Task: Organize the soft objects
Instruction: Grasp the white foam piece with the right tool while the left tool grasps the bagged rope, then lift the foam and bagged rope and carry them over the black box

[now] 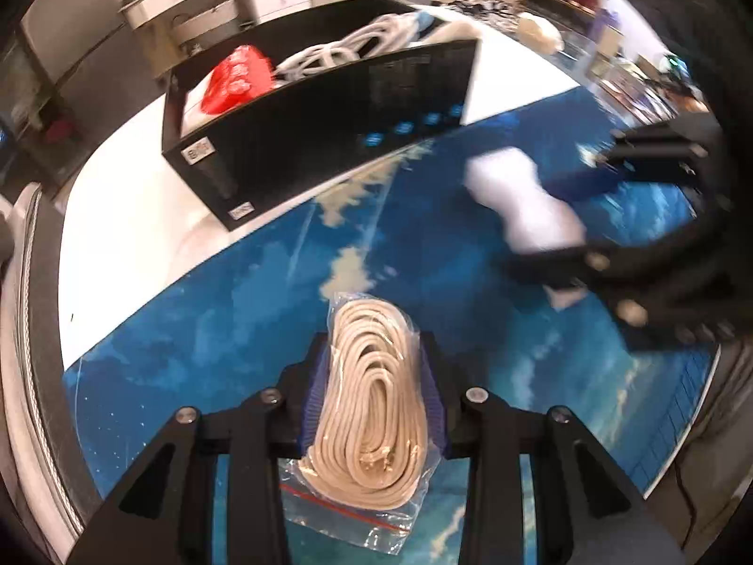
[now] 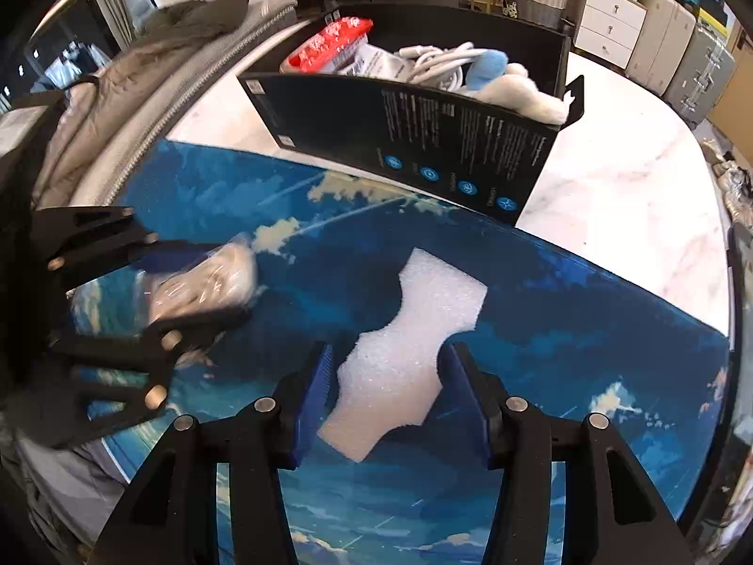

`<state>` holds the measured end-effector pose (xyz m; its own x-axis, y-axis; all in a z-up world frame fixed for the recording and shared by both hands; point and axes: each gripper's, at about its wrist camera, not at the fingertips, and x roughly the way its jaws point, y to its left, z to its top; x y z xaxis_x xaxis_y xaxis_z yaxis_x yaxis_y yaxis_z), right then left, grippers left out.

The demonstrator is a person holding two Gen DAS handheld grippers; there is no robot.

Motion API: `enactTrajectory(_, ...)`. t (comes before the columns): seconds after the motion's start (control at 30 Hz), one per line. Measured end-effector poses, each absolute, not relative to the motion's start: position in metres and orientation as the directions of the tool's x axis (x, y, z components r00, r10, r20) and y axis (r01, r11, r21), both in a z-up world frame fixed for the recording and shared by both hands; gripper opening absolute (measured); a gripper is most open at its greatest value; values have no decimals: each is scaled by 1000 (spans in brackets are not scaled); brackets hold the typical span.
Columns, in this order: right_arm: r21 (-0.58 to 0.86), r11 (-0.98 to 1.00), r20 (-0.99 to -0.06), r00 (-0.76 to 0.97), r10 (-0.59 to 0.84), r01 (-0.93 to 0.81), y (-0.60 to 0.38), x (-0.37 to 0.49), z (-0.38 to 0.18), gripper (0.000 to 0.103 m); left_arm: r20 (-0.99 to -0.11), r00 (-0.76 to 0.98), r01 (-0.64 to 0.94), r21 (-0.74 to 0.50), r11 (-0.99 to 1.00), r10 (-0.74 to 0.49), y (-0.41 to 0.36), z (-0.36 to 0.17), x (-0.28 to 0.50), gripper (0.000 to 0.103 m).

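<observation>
My left gripper [image 1: 376, 353] is shut on a clear bag of coiled beige cable [image 1: 372, 405], held just above the blue sky-print mat [image 1: 212, 329]; it also shows in the right wrist view [image 2: 202, 282]. My right gripper [image 2: 386, 358] straddles a white foam piece [image 2: 409, 339] lying on the mat; the right blue pad touches it, the left pad stands a little apart. The foam shows blurred in the left wrist view [image 1: 517, 202]. A black open box [image 1: 301, 117] [image 2: 423, 141] stands behind the mat.
The box holds a red packet [image 1: 235, 77], white cables [image 1: 348, 47] and a blue-and-white plush [image 2: 508, 80]. A white marble table [image 2: 612, 188] carries the mat. A grey jacket [image 2: 141, 70] lies at the left table edge. Drawers and shelves stand behind.
</observation>
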<state>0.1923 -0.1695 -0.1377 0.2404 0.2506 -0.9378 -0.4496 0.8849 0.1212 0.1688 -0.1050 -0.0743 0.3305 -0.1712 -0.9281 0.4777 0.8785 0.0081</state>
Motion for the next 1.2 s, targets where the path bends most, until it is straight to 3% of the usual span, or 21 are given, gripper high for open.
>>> enactTrajectory(0.03,126,880,-936,239,258,-457,-171,190,-140,52,-928,332,464,3,886,-171,-103,-75,171,40)
enactTrajectory(0.1,112,880,-937,245,248,-463,-175,188,-141,52,-923,337,446,-14,895,-183,-99,-75,170,64)
enactTrajectory(0.27,116,904,-936,258,238,-412,-200,191,-139,52,-936,308,479,0,878,-169,-94,-88,163,77)
enactTrajectory(0.5,134,881,-955,179,238,-454,-198,185,-138,52,-947,276,472,-17,882,-166,-77,-94,151,80)
enactTrajectory(0.57,147,890,-950,188,248,-431,-203,186,-135,52,-943,291,468,-6,884,-160,-75,-94,146,74)
enactTrajectory(0.6,129,898,-949,211,236,-422,-204,188,-134,52,-941,287,473,-23,881,-179,-74,-94,147,60)
enactTrajectory(0.67,102,911,-942,255,218,-400,-205,193,-132,52,-935,301,481,-21,877,-187,-72,-89,145,43)
enactTrajectory(0.77,124,915,-941,246,231,-383,-210,200,-136,51,-932,312,485,-13,874,-187,-73,-87,144,38)
enactTrajectory(0.83,95,918,-942,263,207,-384,-203,202,-137,39,-929,321,487,-5,873,-185,-76,-87,145,35)
enactTrajectory(1.2,117,912,-930,280,240,-393,-187,195,-131,38,-906,377,488,17,873,-193,-70,-76,140,33)
